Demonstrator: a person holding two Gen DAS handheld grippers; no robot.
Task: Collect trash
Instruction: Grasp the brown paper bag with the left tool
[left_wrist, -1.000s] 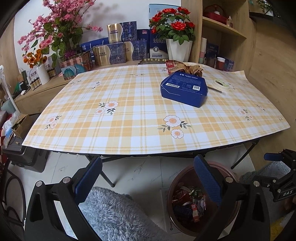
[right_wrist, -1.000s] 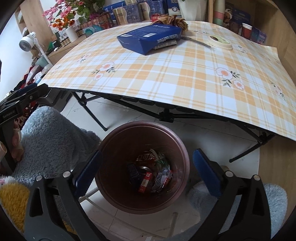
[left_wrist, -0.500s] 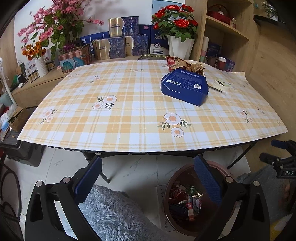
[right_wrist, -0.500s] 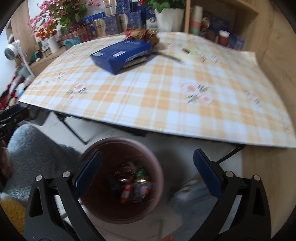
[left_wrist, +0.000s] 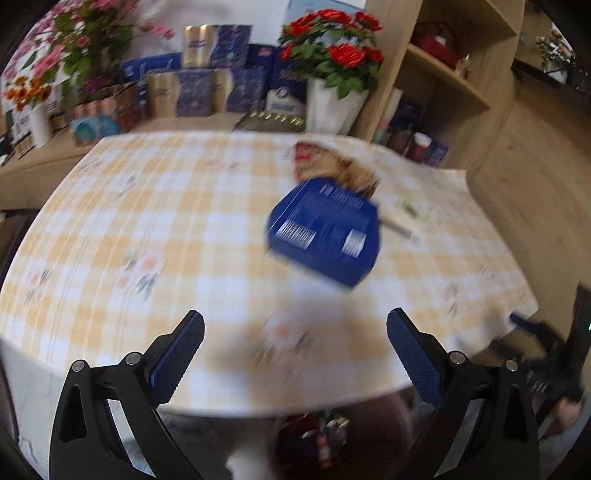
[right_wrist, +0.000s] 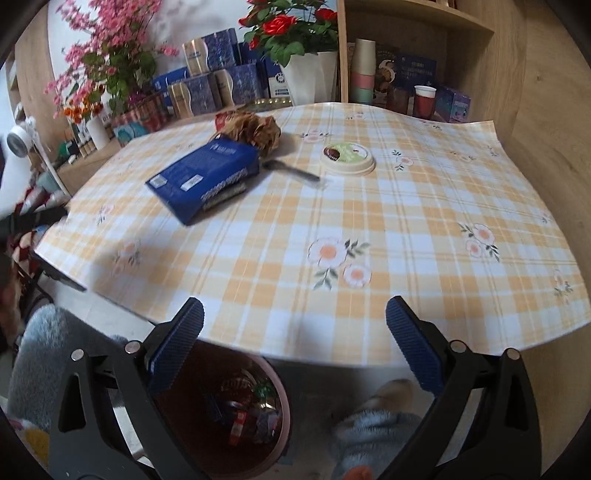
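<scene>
Blue box (right_wrist: 205, 179) lies flat on the checked desk (right_wrist: 369, 229), its long axis running from near left to far right, far end touching the crumpled brown wrapper (right_wrist: 253, 127). Right of it lie a dark spoon (right_wrist: 291, 170) and round lid (right_wrist: 347, 158). Both left tongs (left_wrist: 295, 345) and right tongs (right_wrist: 294, 341) stand wide open, empty. Below the desk edge sits the reddish bin (right_wrist: 236, 410) with wrappers.

Table with a yellow plaid floral cloth (right_wrist: 369, 229), bearing a blue box (right_wrist: 207, 177), crumpled brown wrapper (right_wrist: 255, 127), round lid (right_wrist: 347, 158) and dark utensil (right_wrist: 291, 170).
</scene>
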